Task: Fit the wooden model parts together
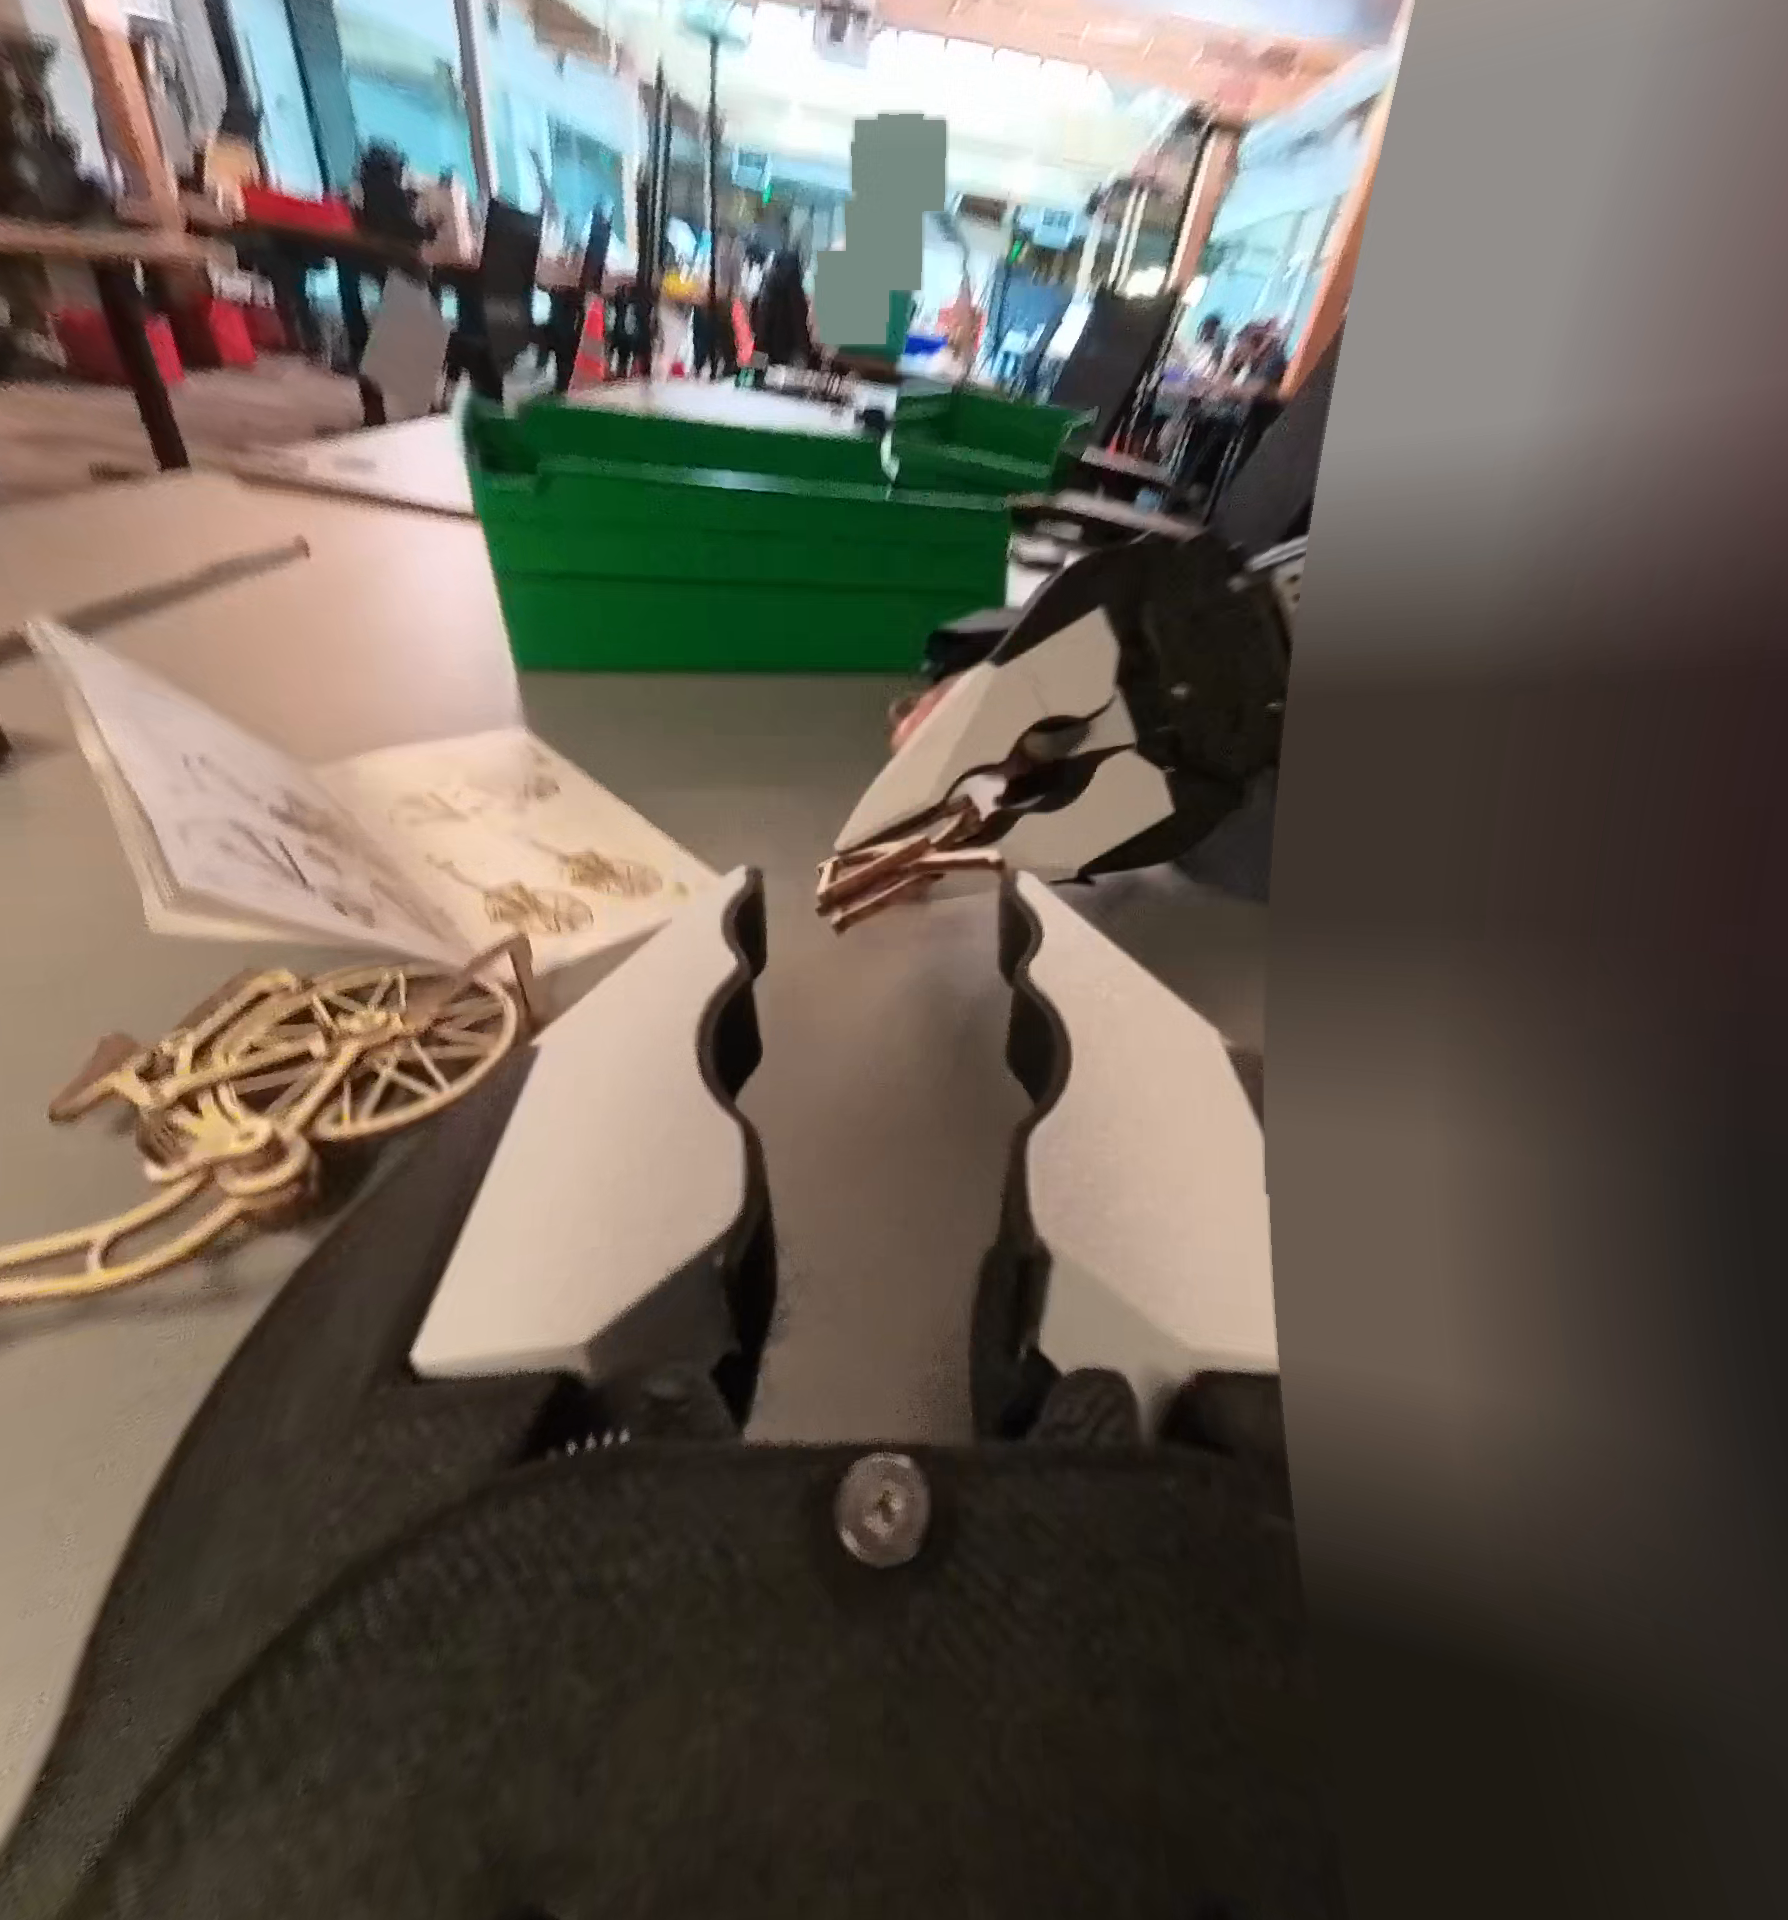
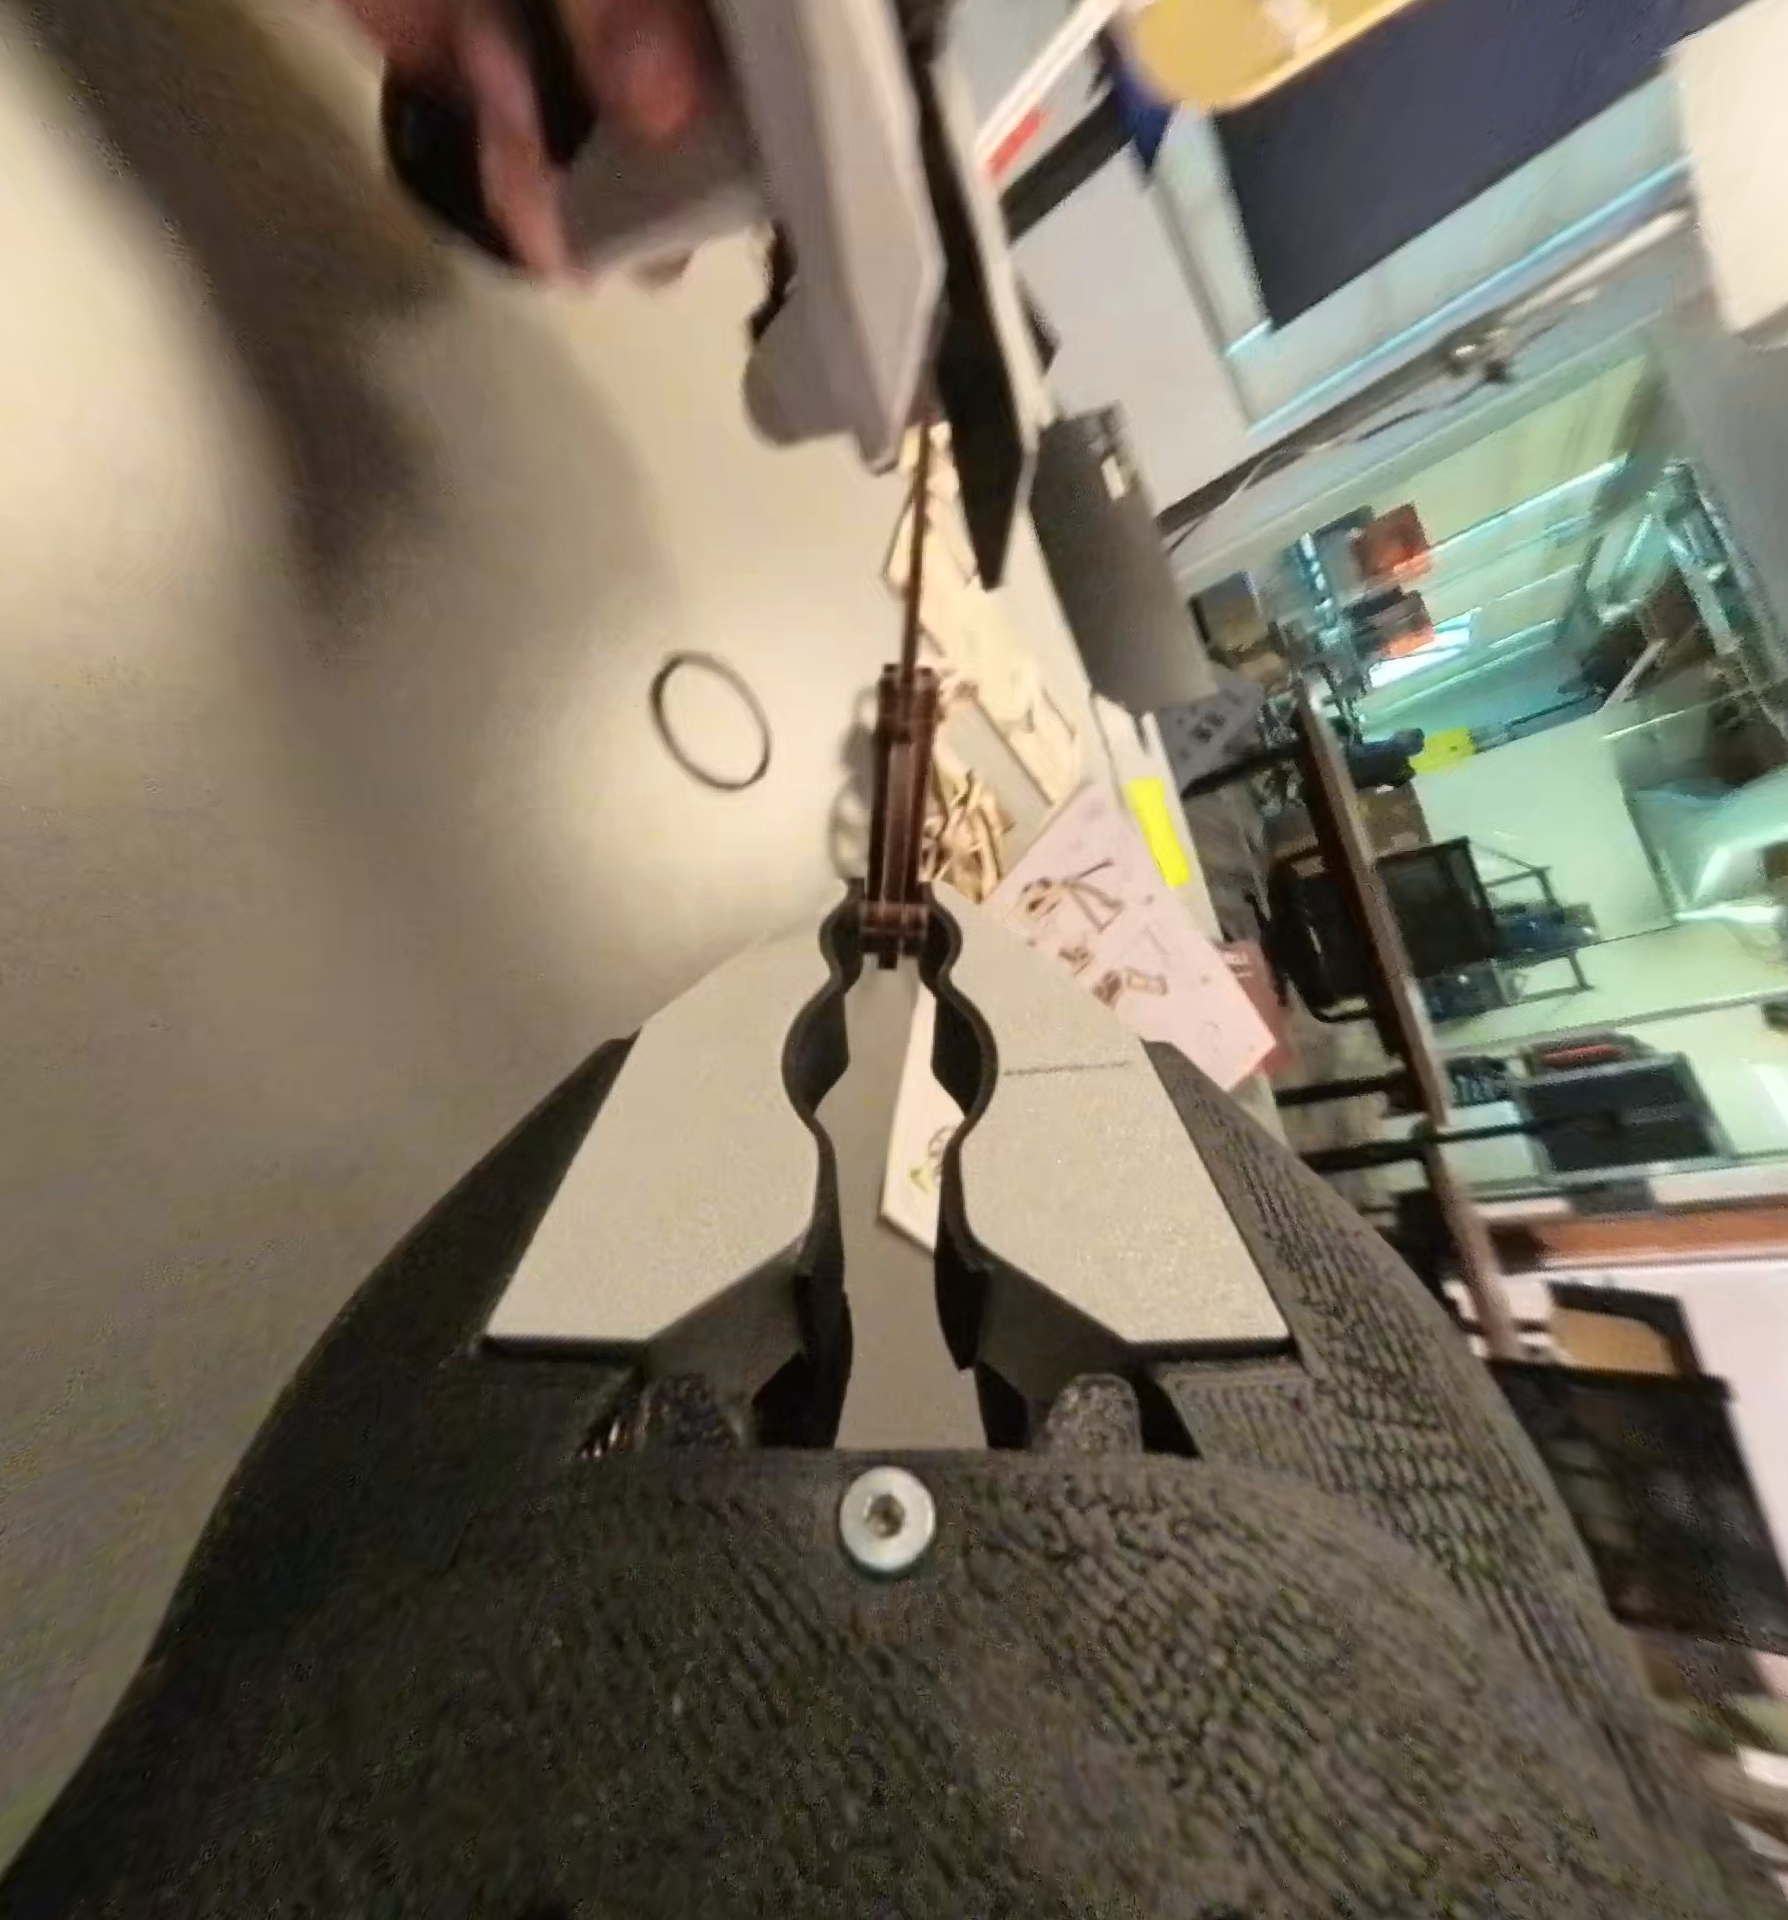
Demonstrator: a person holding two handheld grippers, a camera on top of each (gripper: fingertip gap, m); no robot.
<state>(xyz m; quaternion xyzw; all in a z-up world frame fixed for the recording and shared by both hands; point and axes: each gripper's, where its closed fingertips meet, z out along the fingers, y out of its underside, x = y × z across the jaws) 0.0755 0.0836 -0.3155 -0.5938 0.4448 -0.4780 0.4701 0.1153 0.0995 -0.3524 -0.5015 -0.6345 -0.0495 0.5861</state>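
Left wrist view: left gripper (image 1: pixel 882 904) hung wide open and empty above the table (image 1: pixel 350 665), fingers (image 1: pixel 609 1132) spread apart. Just beyond the tips, right gripper (image 1: pixel 848 868) came in from the right, clamped on a small wooden part (image 1: pixel 895 878) sticking out toward the gap. Off to the left lay the wheel model (image 1: pixel 277 1091), flat on the table, well clear of both grippers, with a booklet (image 1: pixel 370 821) open behind it and green bins (image 1: pixel 744 540) farther back. Right wrist view, rolled sideways: right gripper (image 2: pixel 888 925) closed on the wooden part (image 2: pixel 900 800), pinched at the very tips and pointing straight ahead. Left gripper (image 2: pixel 848 270) sat blurred ahead, near the part's far end. Black ring (image 2: pixel 711 725) rested on the table beside the part.
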